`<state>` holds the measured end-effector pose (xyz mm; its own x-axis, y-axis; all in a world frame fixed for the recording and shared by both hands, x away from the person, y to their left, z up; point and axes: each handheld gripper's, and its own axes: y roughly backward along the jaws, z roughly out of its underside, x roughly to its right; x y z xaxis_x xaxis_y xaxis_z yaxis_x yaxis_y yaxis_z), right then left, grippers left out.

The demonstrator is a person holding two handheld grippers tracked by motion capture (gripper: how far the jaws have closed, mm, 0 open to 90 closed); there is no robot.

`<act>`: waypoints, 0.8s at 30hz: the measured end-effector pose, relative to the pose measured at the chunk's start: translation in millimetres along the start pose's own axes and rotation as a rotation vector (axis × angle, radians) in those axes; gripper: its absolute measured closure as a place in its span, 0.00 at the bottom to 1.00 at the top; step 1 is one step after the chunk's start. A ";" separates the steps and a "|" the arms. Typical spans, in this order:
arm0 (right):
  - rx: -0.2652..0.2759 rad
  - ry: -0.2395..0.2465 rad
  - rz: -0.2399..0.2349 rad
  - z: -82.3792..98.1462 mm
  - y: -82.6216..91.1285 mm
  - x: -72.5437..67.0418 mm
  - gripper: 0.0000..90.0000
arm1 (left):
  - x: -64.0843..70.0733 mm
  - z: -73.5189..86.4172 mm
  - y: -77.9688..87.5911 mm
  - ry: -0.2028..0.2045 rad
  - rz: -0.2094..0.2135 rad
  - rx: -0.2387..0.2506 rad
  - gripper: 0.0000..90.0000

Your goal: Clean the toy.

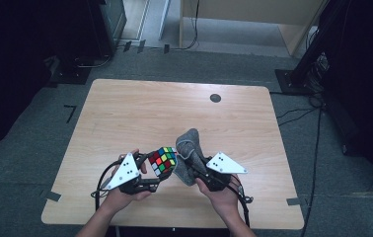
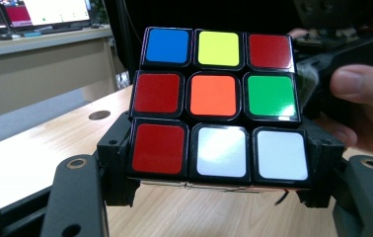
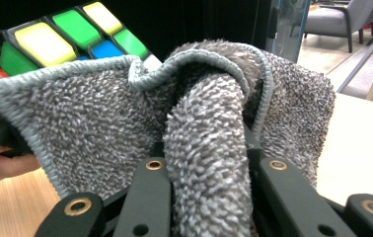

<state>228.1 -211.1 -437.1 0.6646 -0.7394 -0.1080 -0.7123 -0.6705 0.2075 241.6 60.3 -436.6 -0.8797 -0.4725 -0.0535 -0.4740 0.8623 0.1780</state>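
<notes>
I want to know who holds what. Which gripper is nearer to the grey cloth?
Right. The right gripper is shut on the grey cloth, bunched between its jaws. The left gripper sits beside it, clamping the puzzle cube, which the cloth touches.

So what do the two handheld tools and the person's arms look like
Both are black two-jaw tools, the left tool and the right tool, each topped by a grey three-cornered plate with small dark dots. Brass-coloured rivets sit in the jaw arms. Black cables trail back from each. The forearms are bare, no sleeves visible.
</notes>
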 end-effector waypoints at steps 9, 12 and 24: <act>0.082 0.039 -0.031 -4.7 -0.8 -14.4 0.84 | 3.6 2.1 -3.3 -0.035 0.004 -0.034 0.38; 0.009 0.015 0.001 1.8 -4.3 -2.6 0.84 | 0.4 2.0 -1.6 -0.001 0.021 -0.007 0.38; 0.031 0.061 0.033 0.6 -5.2 -13.0 0.84 | 6.7 5.6 -8.8 -0.052 0.017 -0.066 0.38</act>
<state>223.0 -198.0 -437.4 0.6524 -0.7567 -0.0422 -0.7401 -0.6481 0.1797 239.6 50.6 -444.0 -0.8893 -0.4463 -0.1002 -0.4568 0.8557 0.2431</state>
